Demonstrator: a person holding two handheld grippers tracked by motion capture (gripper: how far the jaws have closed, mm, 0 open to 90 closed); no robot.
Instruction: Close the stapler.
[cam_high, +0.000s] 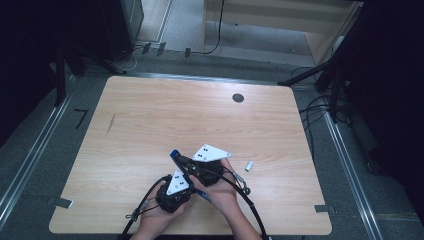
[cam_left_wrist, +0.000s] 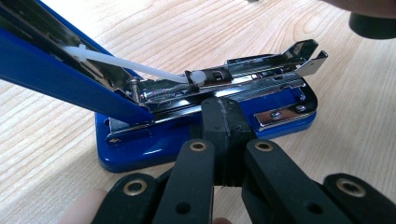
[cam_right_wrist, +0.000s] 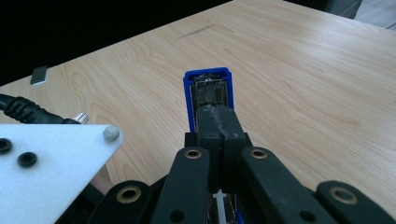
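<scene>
The blue stapler (cam_left_wrist: 205, 135) lies opened at the near desk (cam_high: 150, 125) edge. Left fingers (cam_left_wrist: 224, 126) are pinched on its base, right fingers (cam_right_wrist: 219, 135) on the lid. It looks stiff and slippery; gripping the plastic edges seems best.

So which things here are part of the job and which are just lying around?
In use:
- blue stapler, opened up
- left gripper, shut on its base
- right gripper, shut on its lid

Lying about:
- small grey block
- table
</scene>
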